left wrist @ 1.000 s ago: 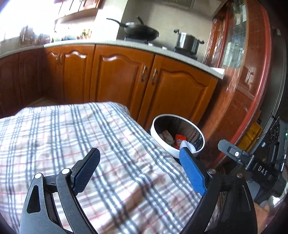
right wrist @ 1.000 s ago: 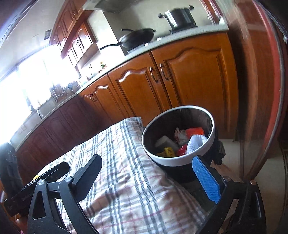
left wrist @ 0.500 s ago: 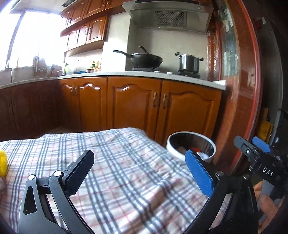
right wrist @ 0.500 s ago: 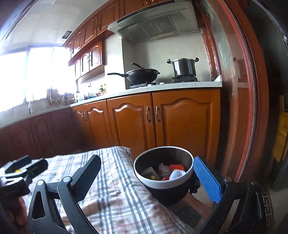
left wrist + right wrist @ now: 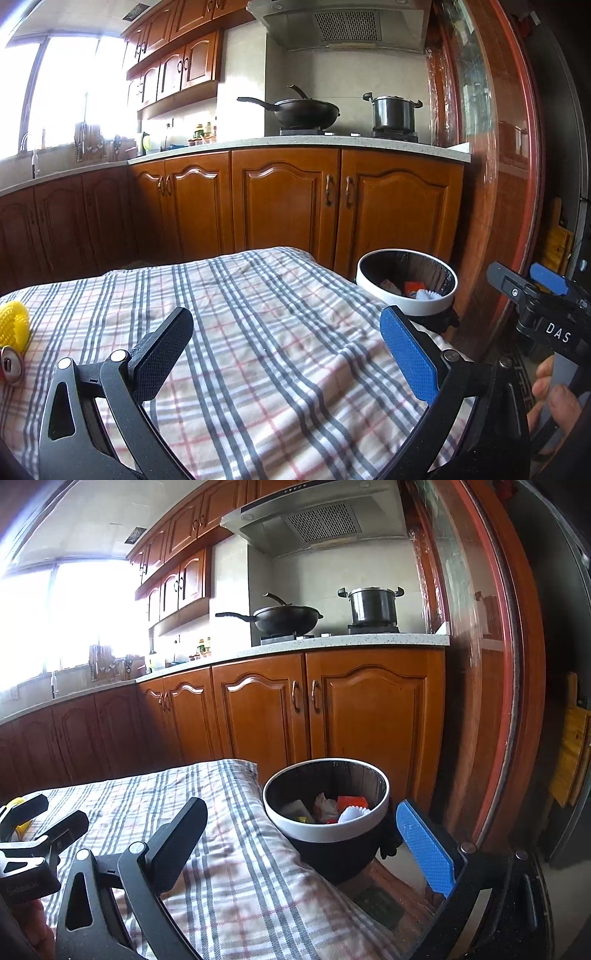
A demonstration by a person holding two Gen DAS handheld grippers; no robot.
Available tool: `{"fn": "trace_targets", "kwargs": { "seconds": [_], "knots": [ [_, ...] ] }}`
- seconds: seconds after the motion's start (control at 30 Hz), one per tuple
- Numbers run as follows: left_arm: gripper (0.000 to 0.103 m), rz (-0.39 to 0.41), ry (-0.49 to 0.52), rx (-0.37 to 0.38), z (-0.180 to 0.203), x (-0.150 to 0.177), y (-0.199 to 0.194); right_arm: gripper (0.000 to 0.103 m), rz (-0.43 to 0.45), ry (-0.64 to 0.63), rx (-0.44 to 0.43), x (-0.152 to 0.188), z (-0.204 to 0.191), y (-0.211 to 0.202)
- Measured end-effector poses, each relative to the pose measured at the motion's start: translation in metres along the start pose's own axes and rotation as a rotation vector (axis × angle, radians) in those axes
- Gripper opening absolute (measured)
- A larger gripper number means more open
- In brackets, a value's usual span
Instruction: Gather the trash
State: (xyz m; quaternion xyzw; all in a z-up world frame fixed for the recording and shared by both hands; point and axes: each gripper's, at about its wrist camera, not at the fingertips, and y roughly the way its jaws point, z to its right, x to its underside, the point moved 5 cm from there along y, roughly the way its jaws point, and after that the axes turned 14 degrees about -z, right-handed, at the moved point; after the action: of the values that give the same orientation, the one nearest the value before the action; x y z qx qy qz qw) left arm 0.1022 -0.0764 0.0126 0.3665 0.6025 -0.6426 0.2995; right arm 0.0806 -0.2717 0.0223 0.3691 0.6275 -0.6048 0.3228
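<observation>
A round bin with a white rim (image 5: 406,301) (image 5: 327,832) stands on the floor just past the table's right end, with wrappers and a white paper cup inside. At the left edge of the plaid tablecloth (image 5: 258,332) lie a yellow mesh ball (image 5: 13,325) and a can end (image 5: 11,365). My left gripper (image 5: 284,343) hovers over the cloth, open and empty. My right gripper (image 5: 306,842) is open and empty too, held over the table's right end near the bin. Each gripper shows at the edge of the other's view.
Brown kitchen cabinets (image 5: 288,206) with a pale counter run behind the table. A black wok (image 5: 303,110) and a steel pot (image 5: 393,112) sit on the stove. A red-framed glass door (image 5: 491,664) stands right of the bin. A hand (image 5: 554,398) holds the right gripper's grip.
Both views have levelled out from looking down at the bin to looking across the kitchen. The bin has shifted right and lower in view. The yellow ball and can came into the left view.
</observation>
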Motion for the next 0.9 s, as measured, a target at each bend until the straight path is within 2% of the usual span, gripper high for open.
{"fn": "trace_targets", "kwargs": {
  "seconds": [0.9],
  "knots": [
    [0.103, -0.005, -0.008, -0.002, 0.0020, 0.0024, -0.0072, 0.103, 0.011, -0.017, -0.009, 0.0047, -0.0034, -0.0060]
  ]
}}
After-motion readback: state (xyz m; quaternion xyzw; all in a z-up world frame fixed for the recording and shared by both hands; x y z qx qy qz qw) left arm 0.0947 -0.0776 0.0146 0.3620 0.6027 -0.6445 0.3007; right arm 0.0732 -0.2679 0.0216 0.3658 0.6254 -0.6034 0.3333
